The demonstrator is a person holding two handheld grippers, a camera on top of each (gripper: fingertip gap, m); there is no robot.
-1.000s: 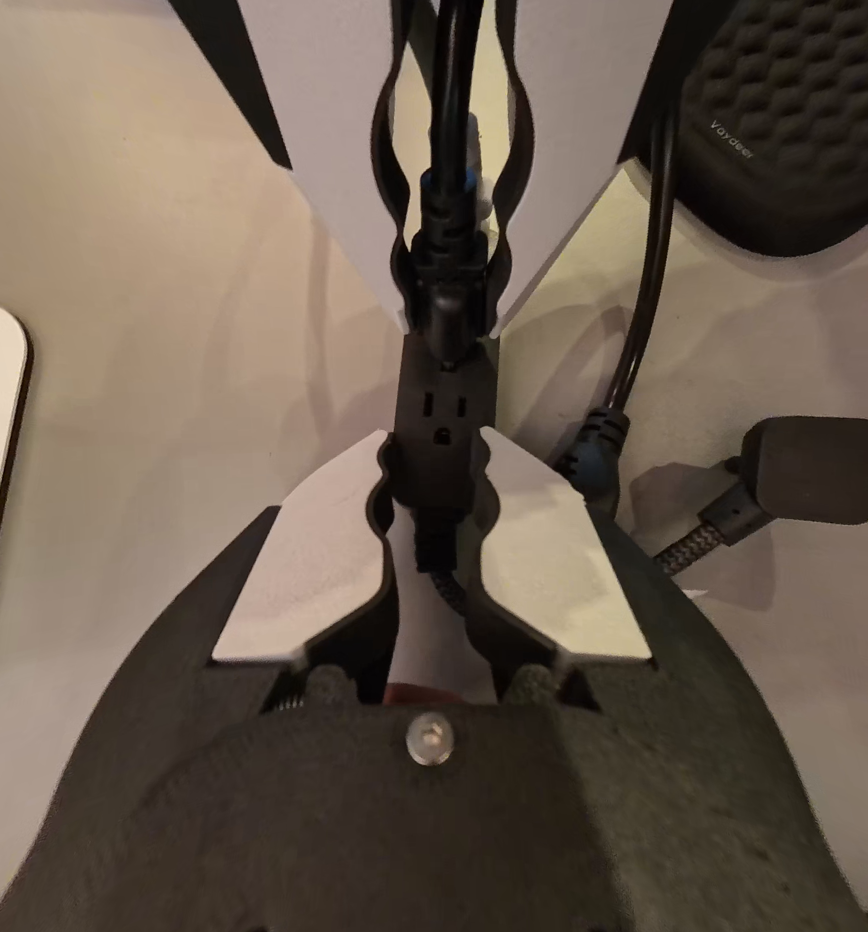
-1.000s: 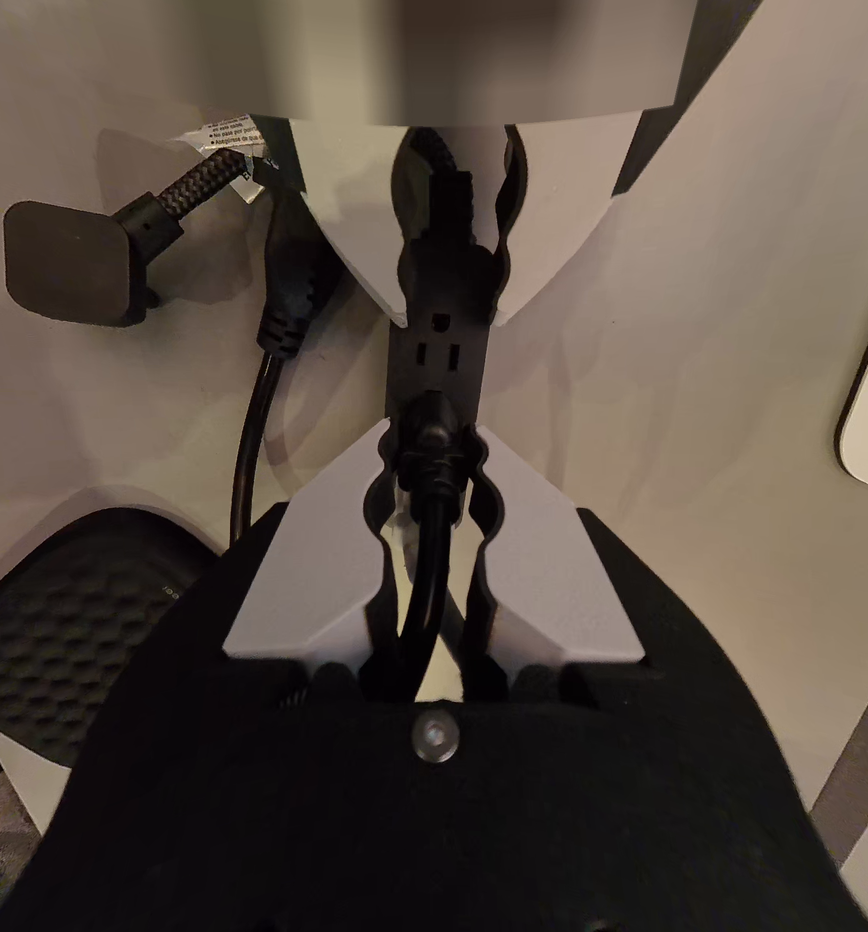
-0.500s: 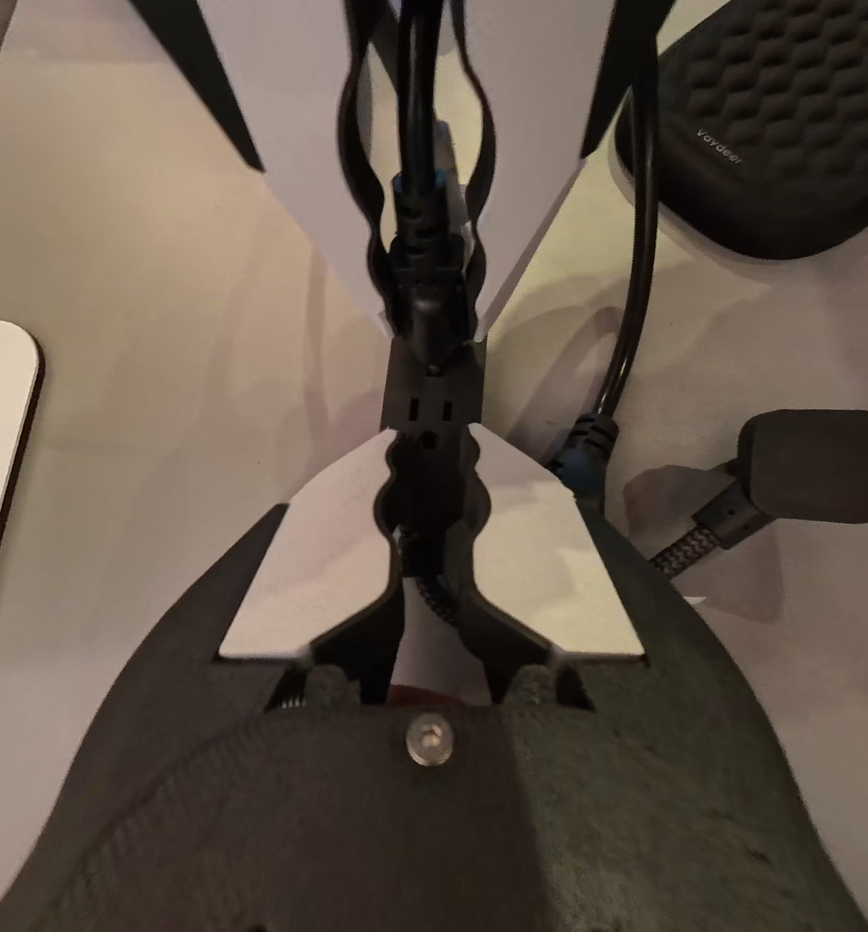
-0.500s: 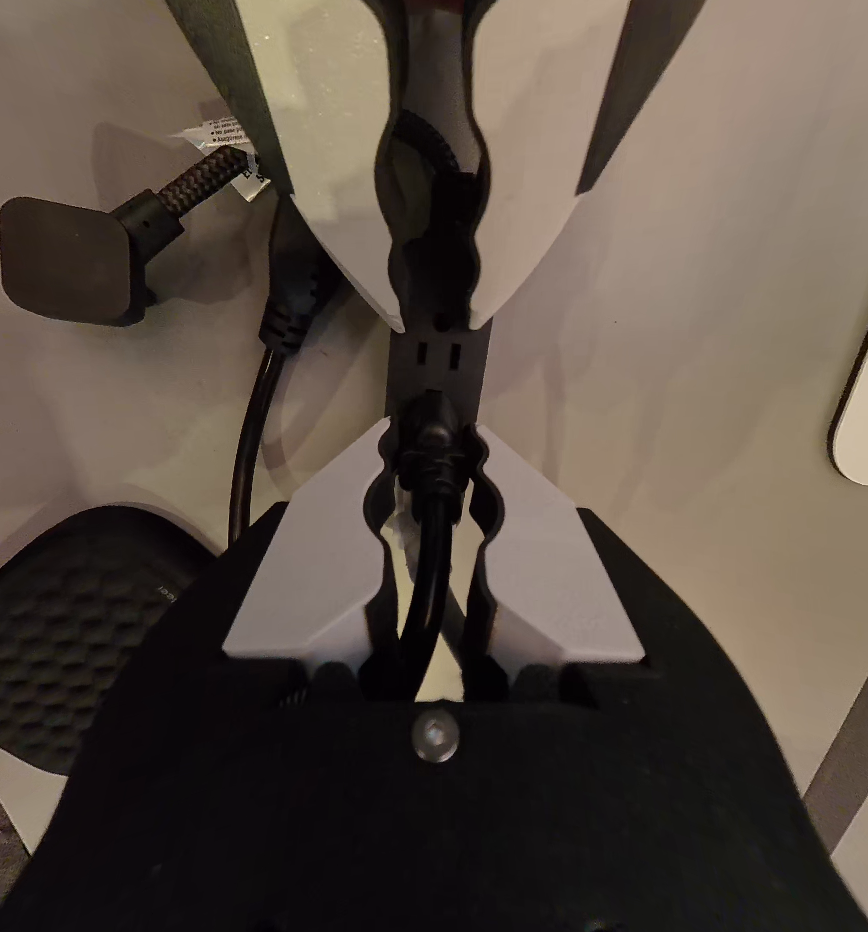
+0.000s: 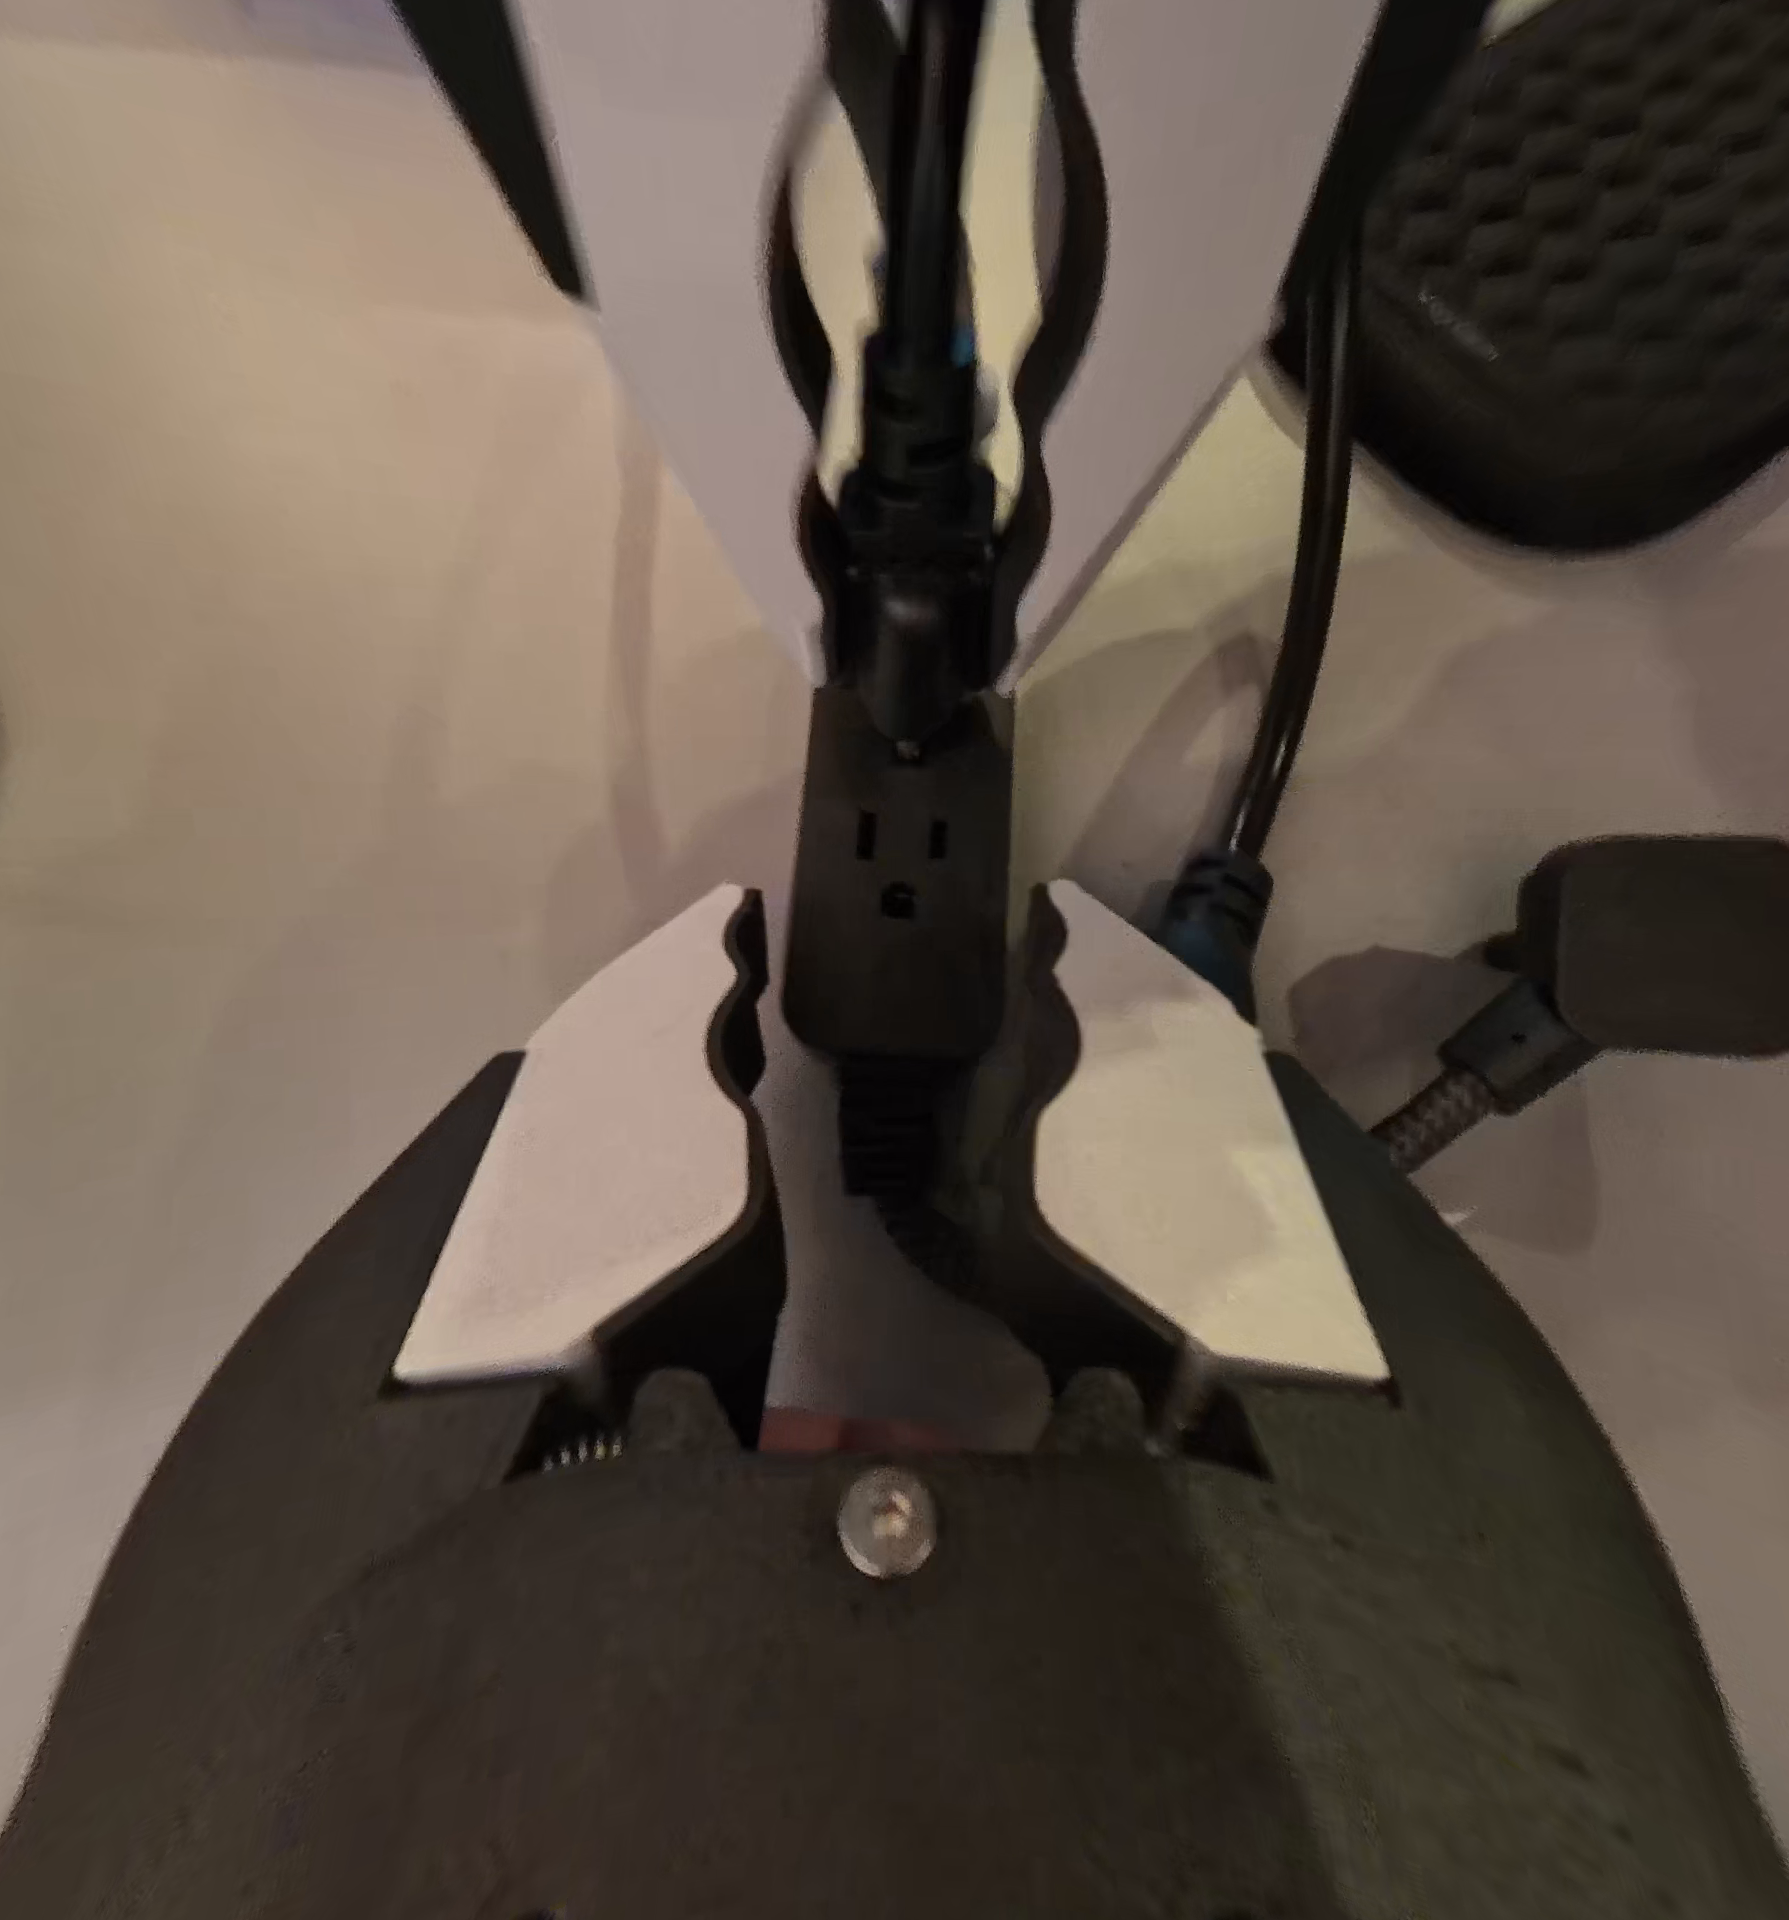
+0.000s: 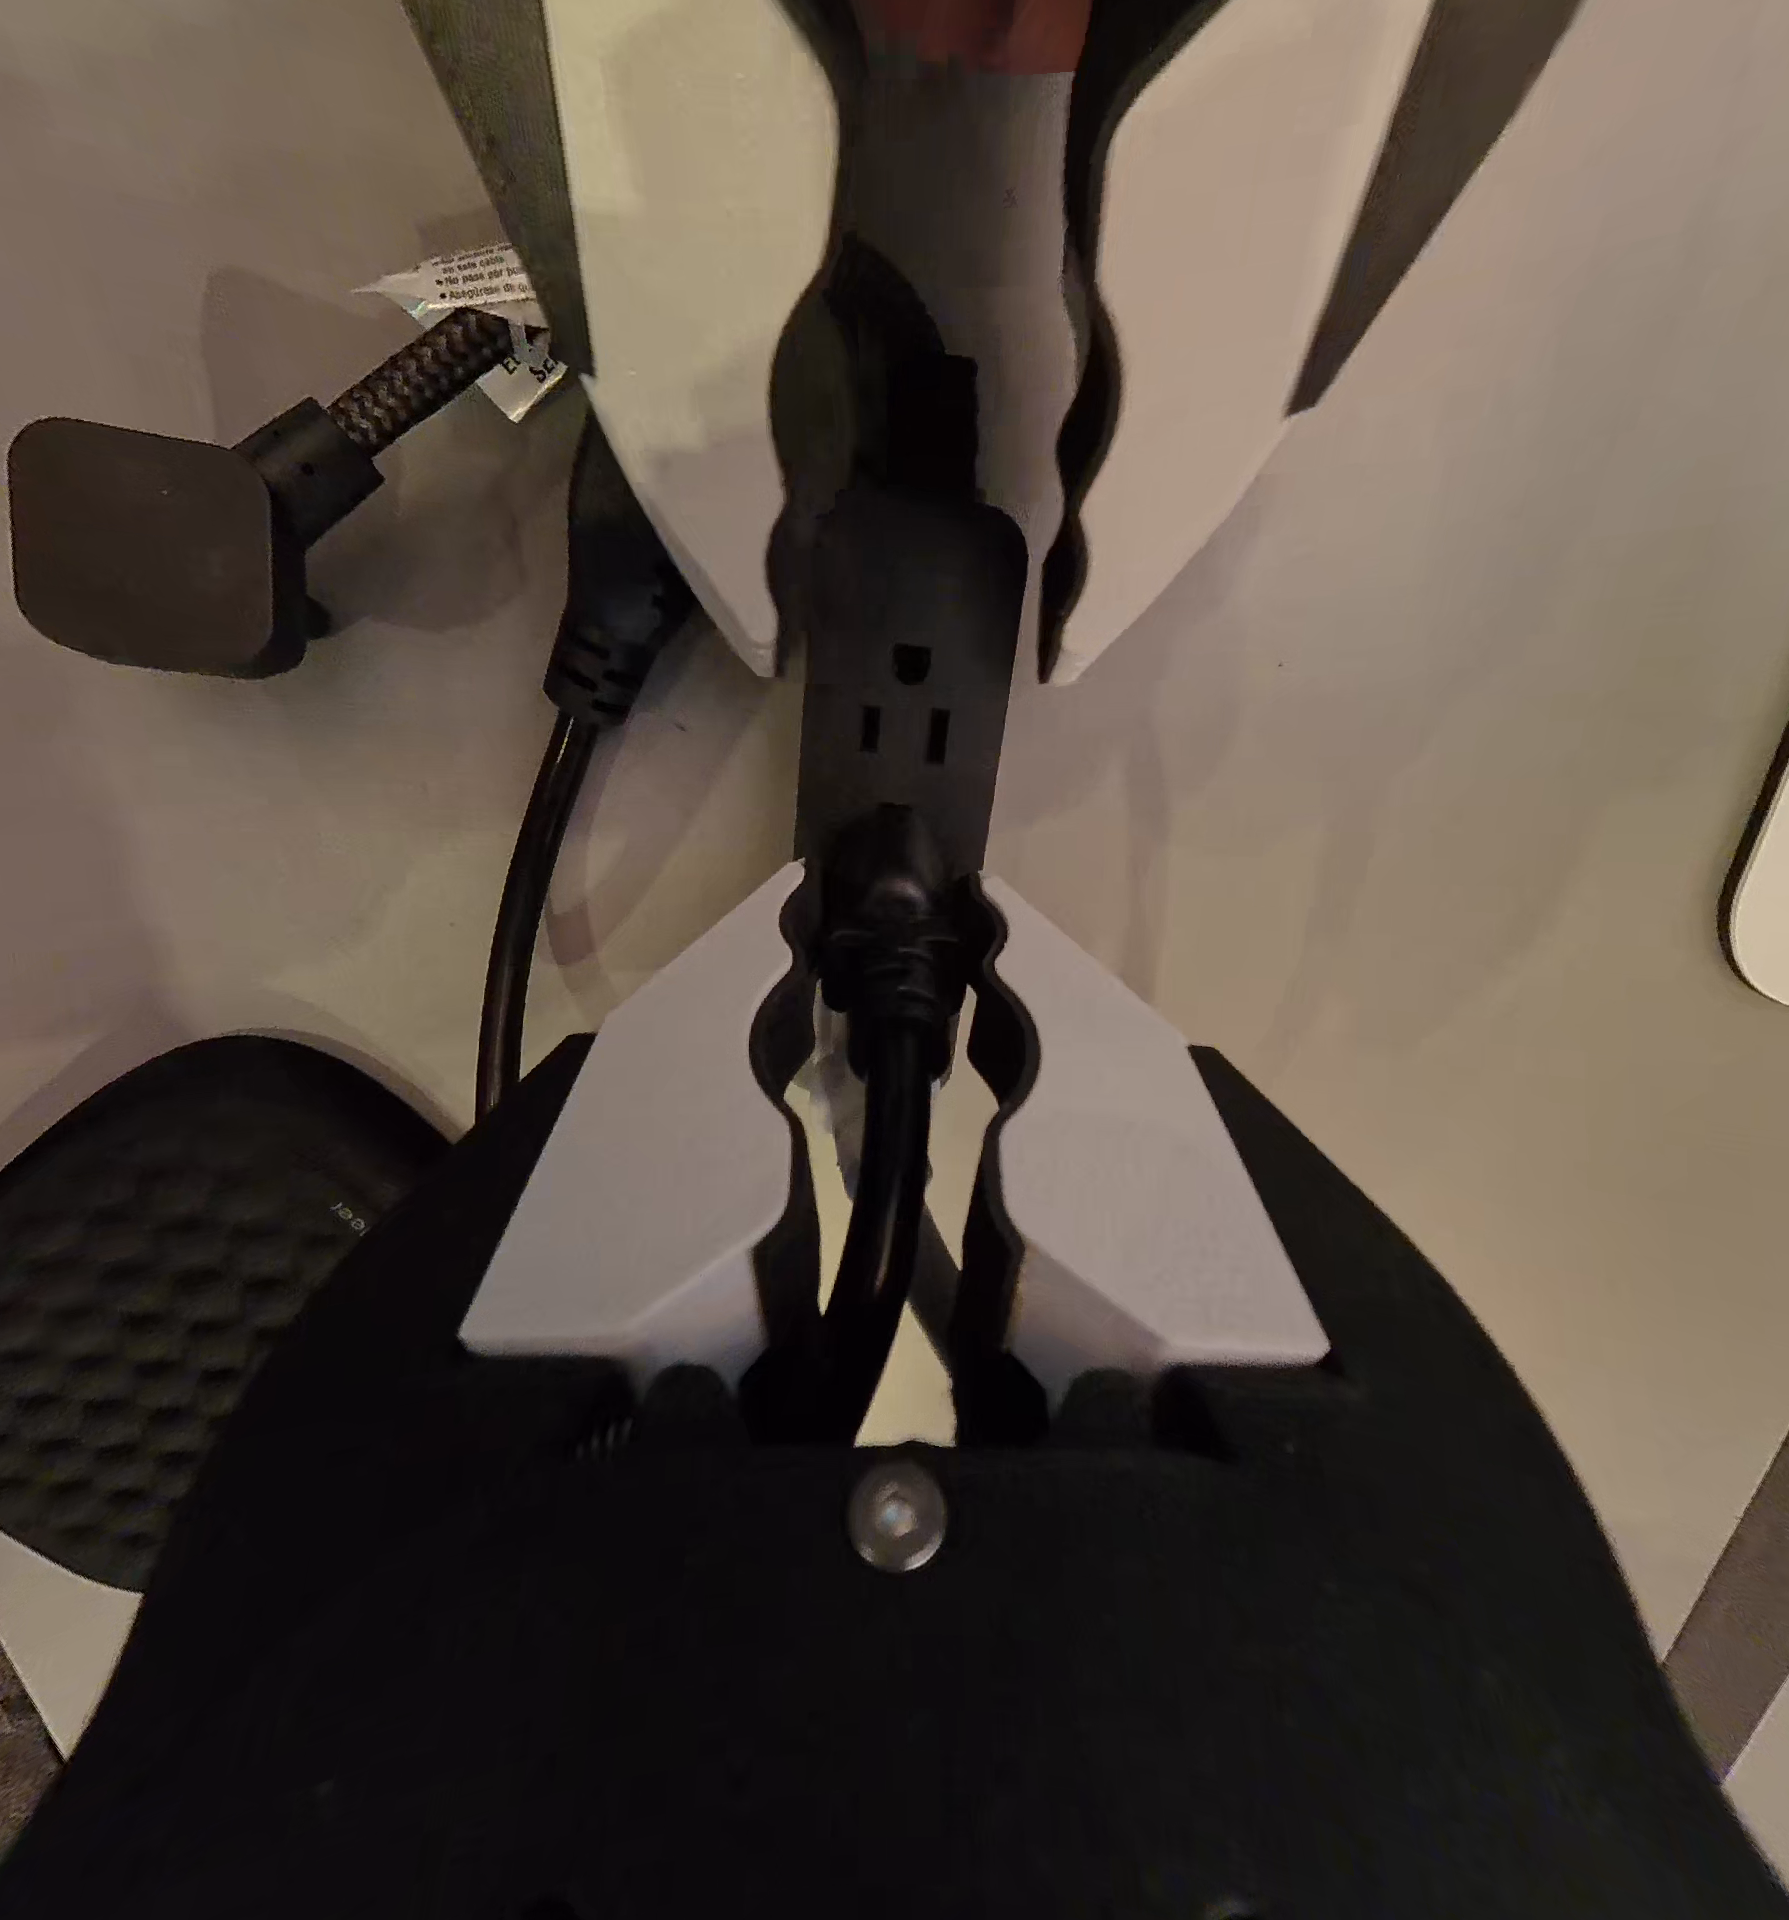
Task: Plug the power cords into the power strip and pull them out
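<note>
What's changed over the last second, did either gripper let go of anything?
The left gripper opened and let go of the power strip; its fingers now stand apart on either side, with a gap showing. The right gripper stays shut on the plug seated in the strip's end socket. The middle socket is empty as before, and the spare cords beside the strip haven't moved.

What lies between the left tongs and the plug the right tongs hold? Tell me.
One free outlet of the power strip, nothing in it, beside the plug; both wrist views show it.
</note>
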